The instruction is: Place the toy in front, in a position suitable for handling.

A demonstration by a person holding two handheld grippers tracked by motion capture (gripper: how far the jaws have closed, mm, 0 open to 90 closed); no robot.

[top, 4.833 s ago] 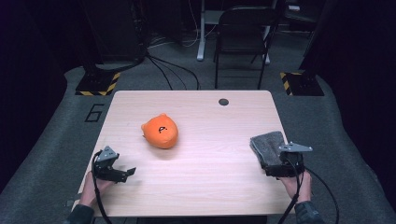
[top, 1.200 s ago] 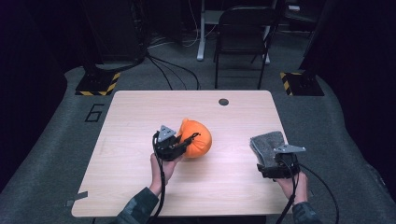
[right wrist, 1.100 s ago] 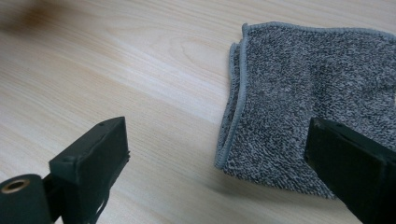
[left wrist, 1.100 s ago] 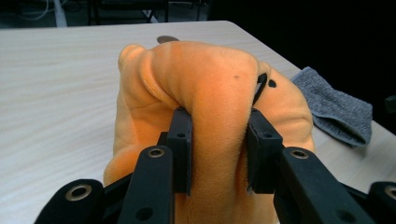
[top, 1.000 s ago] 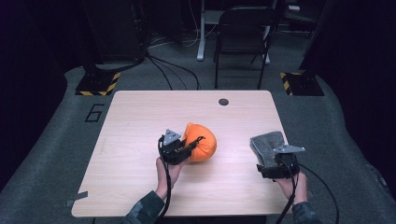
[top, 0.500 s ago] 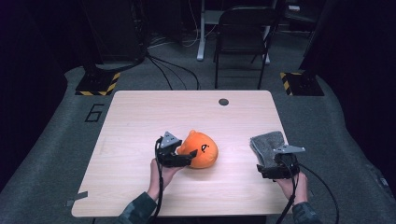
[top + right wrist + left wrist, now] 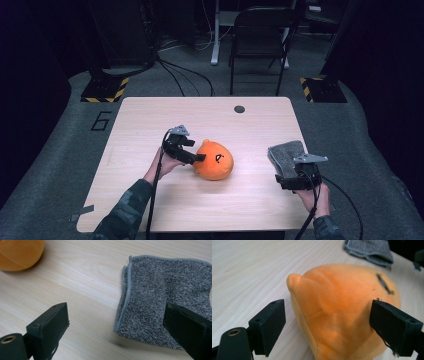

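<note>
Mid-table, slightly toward the person's side: orange plush toy [image 7: 214, 160] resting on the wooden table [image 7: 150, 120]. Left gripper [image 7: 194, 152] sits just left of it, jaws have just been opening, now wide and straddling the toy's near end; in the left gripper view the pads [image 7: 268, 325] stand clear of the fabric (small gap both sides). Right gripper [image 7: 295, 181] at the table's right edge, jaws spread, hovering at the near edge of a folded grey cloth [image 7: 285, 156], well apart from the toy.
</note>
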